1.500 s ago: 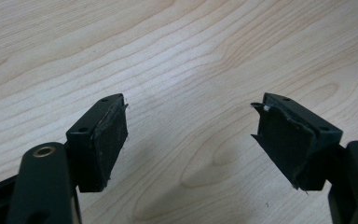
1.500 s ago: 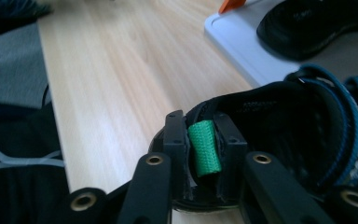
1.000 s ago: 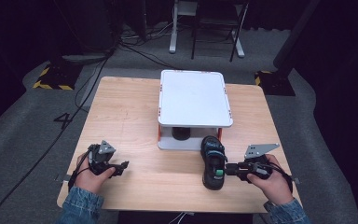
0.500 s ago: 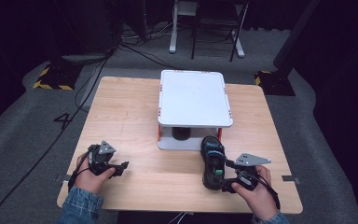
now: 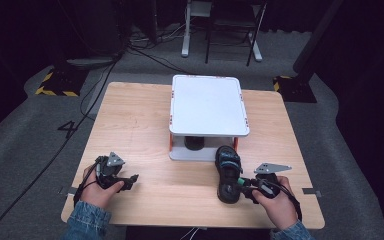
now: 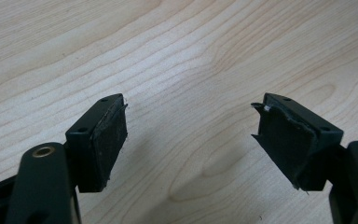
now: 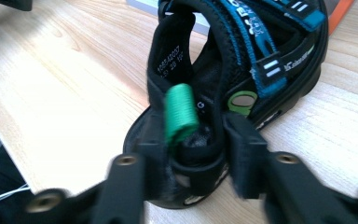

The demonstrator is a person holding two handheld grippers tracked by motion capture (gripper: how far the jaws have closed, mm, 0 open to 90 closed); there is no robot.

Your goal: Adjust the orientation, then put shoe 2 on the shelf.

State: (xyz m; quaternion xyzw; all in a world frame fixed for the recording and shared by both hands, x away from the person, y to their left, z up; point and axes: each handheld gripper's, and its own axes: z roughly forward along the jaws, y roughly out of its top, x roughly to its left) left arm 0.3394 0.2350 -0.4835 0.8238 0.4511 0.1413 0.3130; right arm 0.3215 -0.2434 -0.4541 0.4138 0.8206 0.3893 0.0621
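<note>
Sandal (image 5: pixel 228 173), black with blue straps, lies on the wooden table (image 5: pixel 145 125) directly ahead of the right gripper (image 5: pixel 246 188), toe toward the white 2-tier stand (image 5: pixel 208 105). That gripper's jaws are clamped on the sandal's heel strap (image 7: pixel 193 158), just under a green pull tab (image 7: pixel 181 112). The left gripper (image 5: pixel 128 180), well apart to the other side, rests spread wide over bare wood, its pads (image 6: pixel 107 135) touching nothing
</note>
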